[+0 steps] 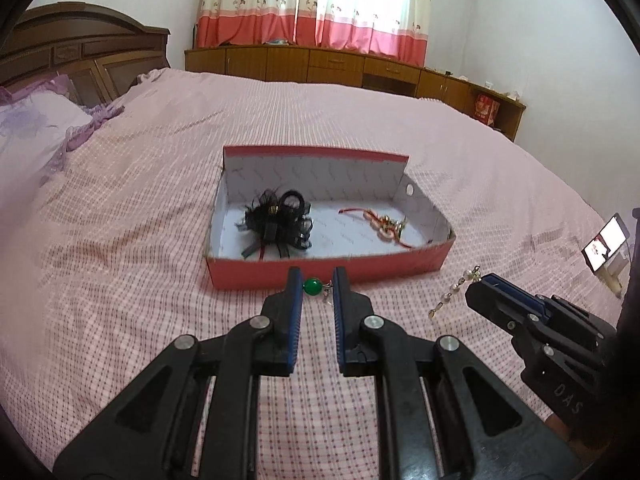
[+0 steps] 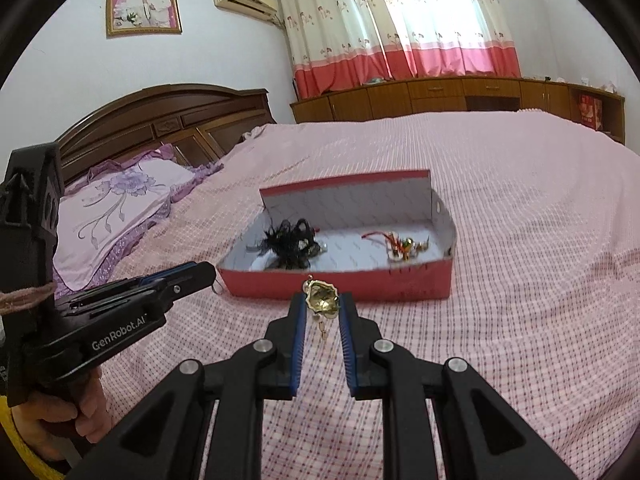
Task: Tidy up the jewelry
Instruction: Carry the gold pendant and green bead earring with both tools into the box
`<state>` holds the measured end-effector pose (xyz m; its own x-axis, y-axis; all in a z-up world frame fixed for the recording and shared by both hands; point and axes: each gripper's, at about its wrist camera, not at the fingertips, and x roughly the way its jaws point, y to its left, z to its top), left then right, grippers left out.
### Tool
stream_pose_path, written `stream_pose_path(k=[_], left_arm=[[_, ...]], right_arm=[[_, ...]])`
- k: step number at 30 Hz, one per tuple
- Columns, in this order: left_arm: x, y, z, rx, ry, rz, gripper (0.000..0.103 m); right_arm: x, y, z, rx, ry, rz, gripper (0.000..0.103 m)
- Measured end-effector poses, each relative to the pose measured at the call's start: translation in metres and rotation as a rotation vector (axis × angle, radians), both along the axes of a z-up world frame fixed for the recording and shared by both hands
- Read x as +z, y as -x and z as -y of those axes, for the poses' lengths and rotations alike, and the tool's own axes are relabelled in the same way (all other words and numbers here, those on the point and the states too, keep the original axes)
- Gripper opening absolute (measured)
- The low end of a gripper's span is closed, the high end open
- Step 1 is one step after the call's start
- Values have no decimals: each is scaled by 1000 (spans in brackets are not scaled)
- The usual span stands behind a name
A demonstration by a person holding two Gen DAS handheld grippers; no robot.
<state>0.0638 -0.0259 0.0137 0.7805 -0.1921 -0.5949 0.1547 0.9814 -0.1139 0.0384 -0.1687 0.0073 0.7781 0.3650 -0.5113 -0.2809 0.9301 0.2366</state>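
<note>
A red cardboard box (image 1: 328, 274) (image 2: 344, 284) with a white inside lies open on the bed. In it are a black hair accessory (image 1: 280, 220) (image 2: 294, 244) and a red-and-gold cord ornament (image 1: 380, 226) (image 2: 402, 246). My left gripper (image 1: 317, 286) is shut on a green bead earring (image 1: 313, 287), held just in front of the box. My right gripper (image 2: 322, 306) is shut on a gold earring (image 2: 322, 300) with a pearl drop; in the left wrist view the earring (image 1: 452, 294) hangs from the right gripper (image 1: 482, 282).
The pink checked bedspread (image 1: 120, 240) (image 2: 520, 240) covers the bed. A purple pillow (image 2: 120, 200) and wooden headboard (image 2: 172, 120) are at left. Wooden cabinets (image 1: 320, 64) line the far wall. A phone on a stand (image 1: 606, 242) is at the right edge.
</note>
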Motion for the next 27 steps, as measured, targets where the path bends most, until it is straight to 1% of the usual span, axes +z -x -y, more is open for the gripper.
stream_pose_path(k=[15, 22, 27], left_arm=[[22, -31, 7, 13, 19, 65, 6], [25, -50, 6, 33, 31, 98, 6], [24, -65, 7, 49, 21, 129, 6]], right_arm=[[25, -35, -4, -13, -2, 83, 18], [30, -55, -4, -36, 7, 116, 18], [30, -73, -3, -63, 7, 123, 18]])
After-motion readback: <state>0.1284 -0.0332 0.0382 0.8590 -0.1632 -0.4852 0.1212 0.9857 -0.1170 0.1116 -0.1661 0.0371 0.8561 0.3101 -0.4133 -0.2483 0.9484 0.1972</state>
